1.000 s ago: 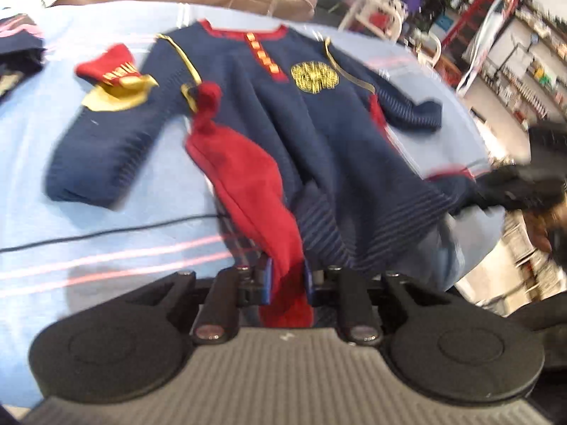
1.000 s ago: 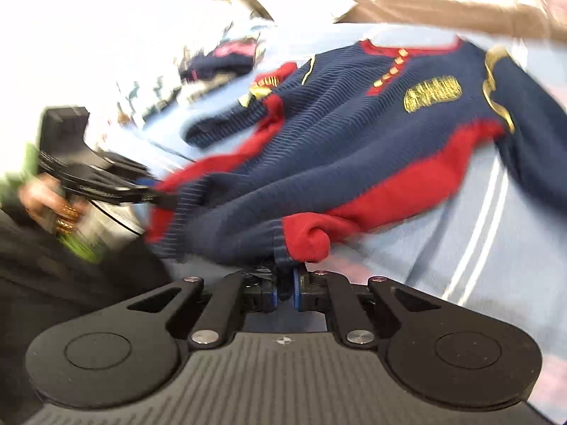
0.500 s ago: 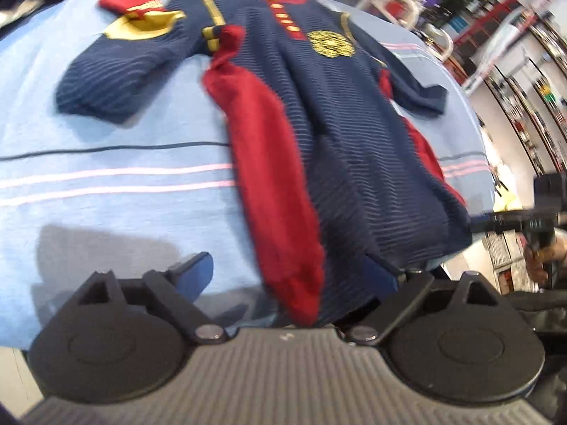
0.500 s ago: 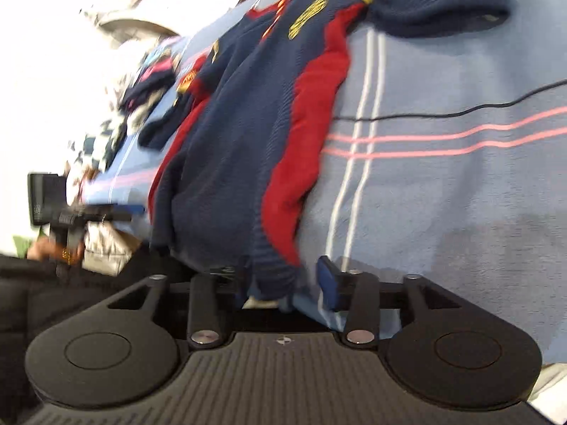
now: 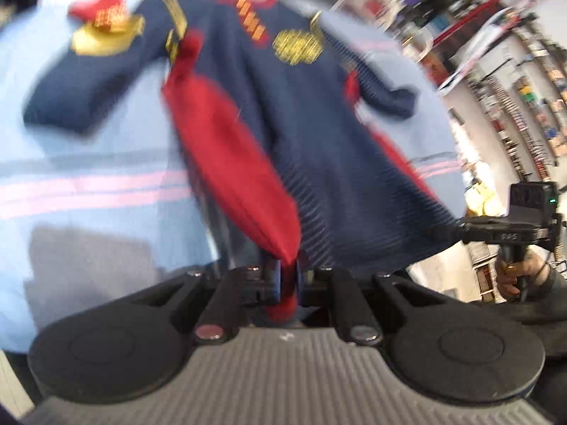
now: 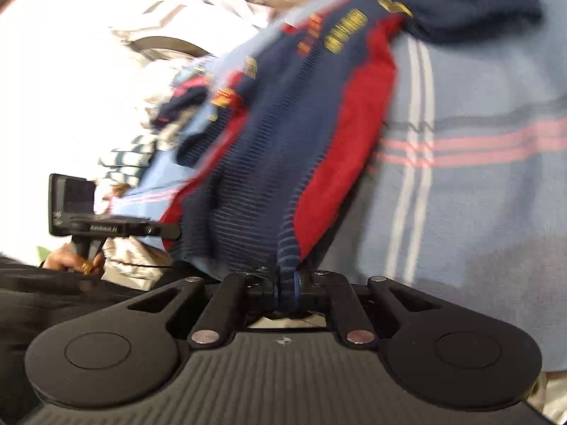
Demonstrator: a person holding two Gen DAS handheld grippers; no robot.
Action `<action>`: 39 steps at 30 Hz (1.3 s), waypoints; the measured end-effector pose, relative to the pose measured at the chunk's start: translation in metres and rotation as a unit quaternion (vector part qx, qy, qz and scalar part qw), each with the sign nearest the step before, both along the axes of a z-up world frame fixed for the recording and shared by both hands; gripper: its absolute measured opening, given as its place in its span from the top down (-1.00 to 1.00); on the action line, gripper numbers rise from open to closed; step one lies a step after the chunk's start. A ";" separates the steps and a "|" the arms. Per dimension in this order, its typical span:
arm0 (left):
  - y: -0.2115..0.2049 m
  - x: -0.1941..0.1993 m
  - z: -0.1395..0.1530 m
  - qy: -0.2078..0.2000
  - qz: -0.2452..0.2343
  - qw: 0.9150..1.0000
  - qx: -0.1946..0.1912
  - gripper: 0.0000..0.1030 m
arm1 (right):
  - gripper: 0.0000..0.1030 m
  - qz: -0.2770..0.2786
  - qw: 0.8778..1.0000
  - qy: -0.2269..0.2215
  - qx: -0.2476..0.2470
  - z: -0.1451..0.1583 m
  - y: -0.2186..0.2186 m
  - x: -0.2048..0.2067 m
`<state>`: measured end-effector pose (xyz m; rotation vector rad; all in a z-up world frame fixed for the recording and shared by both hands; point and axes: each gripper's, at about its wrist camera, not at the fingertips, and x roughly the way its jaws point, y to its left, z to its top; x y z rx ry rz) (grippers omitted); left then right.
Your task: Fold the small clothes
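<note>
A small navy knit sweater [image 5: 319, 134] with red side panels, a yellow chest badge and orange buttons lies spread on a light blue blanket [image 5: 88, 177], neck far from me. My left gripper [image 5: 287, 276] is shut on the red bottom corner of the sweater. My right gripper [image 6: 288, 283] is shut on the navy ribbed hem at the sweater's [image 6: 276, 141] other bottom corner. Each gripper shows in the other's view, at the right in the left wrist view [image 5: 457, 232] and at the left in the right wrist view [image 6: 175, 230]. Both frames are motion-blurred.
The blanket [image 6: 478, 194] has pink and white stripes and ends near the hem. Another dark garment [image 6: 184, 102] lies at the far side. Shelves with goods [image 5: 524, 99] stand beyond the table at the right.
Half a second ago both grippers were open at the hem. Now both have shut on the sweater's bottom corners again, and the hem is pulled taut toward me.
</note>
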<state>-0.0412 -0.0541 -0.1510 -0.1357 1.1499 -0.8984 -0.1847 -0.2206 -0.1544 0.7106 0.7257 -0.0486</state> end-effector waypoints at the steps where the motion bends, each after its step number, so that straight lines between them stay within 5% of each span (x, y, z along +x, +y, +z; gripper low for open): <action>1: 0.007 0.001 0.011 -0.001 0.001 1.000 -0.011 0.85 | 0.73 0.002 1.000 0.002 -0.010 0.011 0.000 -0.002; 5: 0.046 0.007 0.035 -0.006 0.012 1.000 -0.009 0.85 | 0.73 0.019 0.999 0.009 -0.035 0.042 -0.001 -0.016; 8: 0.064 0.012 0.012 0.016 0.027 0.997 0.069 0.86 | 0.72 0.013 0.995 0.079 -0.060 0.027 -0.002 -0.014; 10: 0.071 0.013 -0.014 0.040 0.040 0.992 0.109 0.85 | 0.41 0.000 0.990 0.137 -0.020 -0.006 -0.009 -0.008; 12: 0.070 0.009 -0.024 0.048 0.038 0.993 0.099 0.77 | 0.04 -0.029 0.982 0.180 -0.049 -0.026 -0.011 -0.009; 13: 0.067 0.006 -0.023 0.040 0.033 0.995 0.087 0.56 | 0.03 -0.035 0.980 0.187 -0.060 -0.029 -0.012 -0.010; 15: 0.054 0.002 -0.018 0.018 0.020 0.997 0.073 -0.17 | -0.01 -0.050 0.983 0.166 -0.064 -0.023 -0.015 -0.013; 16: 0.047 0.001 -0.016 0.004 0.017 0.997 0.074 -0.72 | -0.09 -0.055 0.986 0.144 -0.056 -0.018 -0.018 -0.015; 17: 0.040 -0.002 -0.013 -0.015 0.013 0.997 0.078 -0.84 | -0.16 -0.055 0.989 0.126 -0.053 -0.013 -0.020 -0.015; 21: 0.019 -0.005 -0.018 -0.027 -0.016 0.997 0.066 -0.76 | -0.74 -0.044 0.990 0.108 -0.082 -0.002 -0.021 -0.008; 27: -0.012 -0.011 -0.048 -0.017 -0.026 0.995 0.092 -0.25 | -0.77 -0.069 0.989 0.103 -0.076 -0.004 -0.016 -0.017; 29: -0.015 -0.011 -0.047 -0.022 -0.031 0.994 0.101 0.70 | -0.78 -0.079 0.990 0.100 -0.067 -0.011 -0.012 -0.013; 30: -0.013 -0.008 -0.048 -0.013 -0.026 0.995 0.099 0.77 | -0.80 -0.079 0.990 0.100 -0.063 -0.016 -0.012 -0.011; 32: -0.007 0.001 -0.050 0.012 -0.008 0.997 0.078 0.85 | -0.63 -0.074 0.990 0.106 -0.064 -0.023 -0.011 -0.006; 33: -0.003 0.002 -0.047 0.013 -0.002 0.997 0.076 0.86 | 0.33 -0.066 0.990 0.107 -0.057 -0.026 -0.010 -0.004; 34: -0.001 0.003 -0.044 0.008 0.001 0.997 0.082 0.87 | 0.90 -0.060 0.992 0.105 -0.040 -0.027 -0.011 -0.003; 37: 0.014 0.003 -0.030 -0.016 0.006 0.995 0.096 0.87 | 0.97 -0.043 0.993 0.104 -0.040 -0.019 -0.010 -0.010; 39: 0.026 0.005 -0.026 -0.018 0.014 0.994 0.109 0.87 | 0.98 -0.039 0.987 0.141 -0.060 -0.017 -0.009 -0.014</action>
